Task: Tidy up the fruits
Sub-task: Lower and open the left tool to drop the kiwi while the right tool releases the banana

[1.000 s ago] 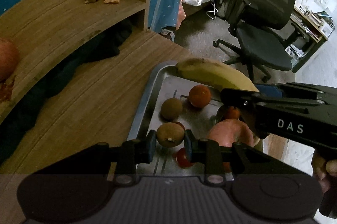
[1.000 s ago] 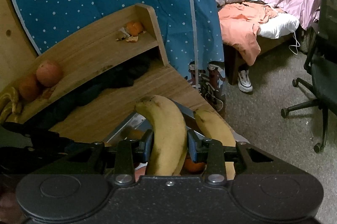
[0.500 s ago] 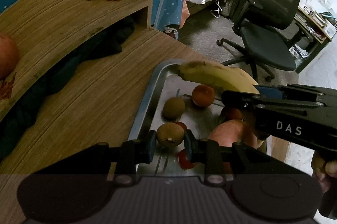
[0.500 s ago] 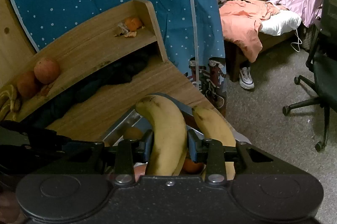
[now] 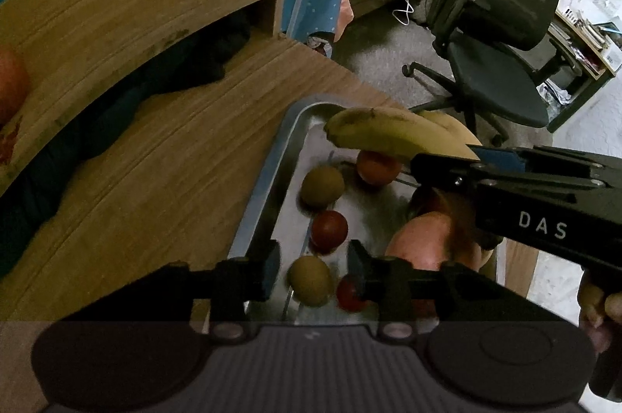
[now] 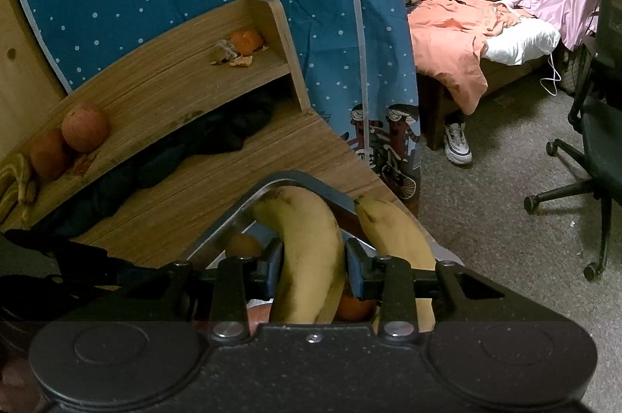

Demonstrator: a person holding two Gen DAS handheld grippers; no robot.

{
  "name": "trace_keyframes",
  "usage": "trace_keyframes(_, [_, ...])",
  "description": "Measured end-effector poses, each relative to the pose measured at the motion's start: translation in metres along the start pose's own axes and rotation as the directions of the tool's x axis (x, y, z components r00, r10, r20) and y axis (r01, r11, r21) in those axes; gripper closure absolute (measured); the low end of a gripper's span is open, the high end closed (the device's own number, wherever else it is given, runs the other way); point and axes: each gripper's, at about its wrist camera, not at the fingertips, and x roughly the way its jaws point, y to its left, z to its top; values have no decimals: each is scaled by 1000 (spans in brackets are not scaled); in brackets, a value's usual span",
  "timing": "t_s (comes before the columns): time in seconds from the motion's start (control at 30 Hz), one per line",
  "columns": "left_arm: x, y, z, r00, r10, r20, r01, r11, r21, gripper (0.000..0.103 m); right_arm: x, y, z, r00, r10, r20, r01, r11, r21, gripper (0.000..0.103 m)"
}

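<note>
Now the left gripper has spread its jaws, and the brown fruit sits loose on the tray at lower centre; the right gripper stays clamped on a banana, lifted above the tray.

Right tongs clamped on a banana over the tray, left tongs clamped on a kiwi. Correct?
Partly. The left tongs are not clamped on the kiwi: the left wrist view shows the fingers spread with a gap on both sides, and the kiwi lies in the metal tray. The right tongs are indeed shut on a banana, as the right wrist view shows.
</note>
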Motion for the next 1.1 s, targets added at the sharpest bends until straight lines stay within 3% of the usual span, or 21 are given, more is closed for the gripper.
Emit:
trace_keyframes(0.27, [-5, 0, 0, 1000, 26, 15, -26, 1000, -15, 34, 1, -2, -2, 1000, -5, -3, 5, 1000, 2, 61])
trace_keyframes(0.37, [-11, 2, 0, 999, 34, 31, -34, 999, -22, 24, 0, -2, -2, 1000, 0, 3, 0, 1000, -4, 55])
trace_keyframes(0.57, [-22, 3, 0, 996, 67, 55, -65, 997, -38, 12, -6, -5, -2, 1000, 8, 14, -9, 1000, 2, 49])
trace_keyframes(1.1, [-52, 19, -13, 984, 145, 107, -139, 988, -66, 0, -28, 3, -6, 998, 3, 63, -5, 999, 32, 21])
